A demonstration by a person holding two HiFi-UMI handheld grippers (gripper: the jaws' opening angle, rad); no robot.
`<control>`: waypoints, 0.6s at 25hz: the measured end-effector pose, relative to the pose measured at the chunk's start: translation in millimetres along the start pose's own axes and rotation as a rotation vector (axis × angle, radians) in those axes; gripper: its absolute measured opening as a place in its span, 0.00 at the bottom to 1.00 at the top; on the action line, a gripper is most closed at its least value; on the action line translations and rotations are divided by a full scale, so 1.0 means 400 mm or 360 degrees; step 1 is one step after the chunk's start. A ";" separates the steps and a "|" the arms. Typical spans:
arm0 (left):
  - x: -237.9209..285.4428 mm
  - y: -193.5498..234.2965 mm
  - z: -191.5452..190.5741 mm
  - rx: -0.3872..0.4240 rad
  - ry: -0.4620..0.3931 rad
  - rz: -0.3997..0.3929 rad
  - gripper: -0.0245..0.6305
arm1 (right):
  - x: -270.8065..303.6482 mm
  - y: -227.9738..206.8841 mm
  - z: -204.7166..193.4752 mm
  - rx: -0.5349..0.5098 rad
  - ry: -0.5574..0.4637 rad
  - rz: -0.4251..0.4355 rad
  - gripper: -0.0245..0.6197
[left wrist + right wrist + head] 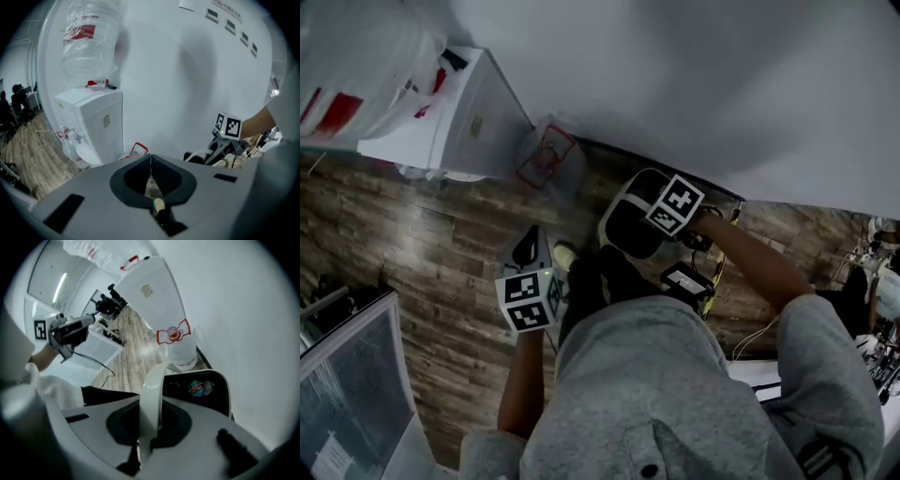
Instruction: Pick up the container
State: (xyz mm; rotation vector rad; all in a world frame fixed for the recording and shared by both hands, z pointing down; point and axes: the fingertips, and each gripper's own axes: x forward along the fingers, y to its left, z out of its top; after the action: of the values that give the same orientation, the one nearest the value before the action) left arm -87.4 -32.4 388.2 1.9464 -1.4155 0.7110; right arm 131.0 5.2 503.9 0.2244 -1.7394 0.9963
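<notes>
Hidden and cropped
The right tool (149, 430) covers part of the container (621, 197); its sticker (201, 387) print seems too small to read; the water bottle (366, 47) is cropped.

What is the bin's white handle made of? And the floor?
The handle looks like smooth, glossy plastic: light glints off its curve. The floor looks like wood planks with grain and seams, though it may be printed laminate.

Container (612, 214): off-white shell and handle (151, 394), black interior bearing a round multicoloured sticker (199, 387). Left marker cube (528, 300) and right marker cube (675, 204): black-and-white squares. Floor (441, 253): brown wood-grain planks. Water dispenser (459, 122): white. Wrapped water bottle (356, 52): clear, red print. Sweatshirt (656, 394): grey.
</notes>
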 end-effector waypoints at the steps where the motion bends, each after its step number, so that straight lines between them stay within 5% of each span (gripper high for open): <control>1: -0.007 -0.005 0.009 0.0013 -0.0002 -0.0016 0.07 | -0.029 0.007 0.011 0.0072 -0.0061 0.0012 0.08; 8: -0.028 -0.062 0.089 0.0137 -0.0100 -0.0141 0.07 | -0.180 0.048 0.015 0.0583 -0.0447 0.0019 0.08; 15: -0.037 -0.131 0.143 0.0259 -0.0152 -0.0275 0.07 | -0.300 0.051 -0.014 0.0888 -0.0760 0.0037 0.08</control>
State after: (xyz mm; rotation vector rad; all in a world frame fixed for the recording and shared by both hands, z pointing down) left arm -37.9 -53.8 330.6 2.2246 -1.2579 0.6790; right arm 172.8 -14.9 391.3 0.8579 -1.8409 1.5237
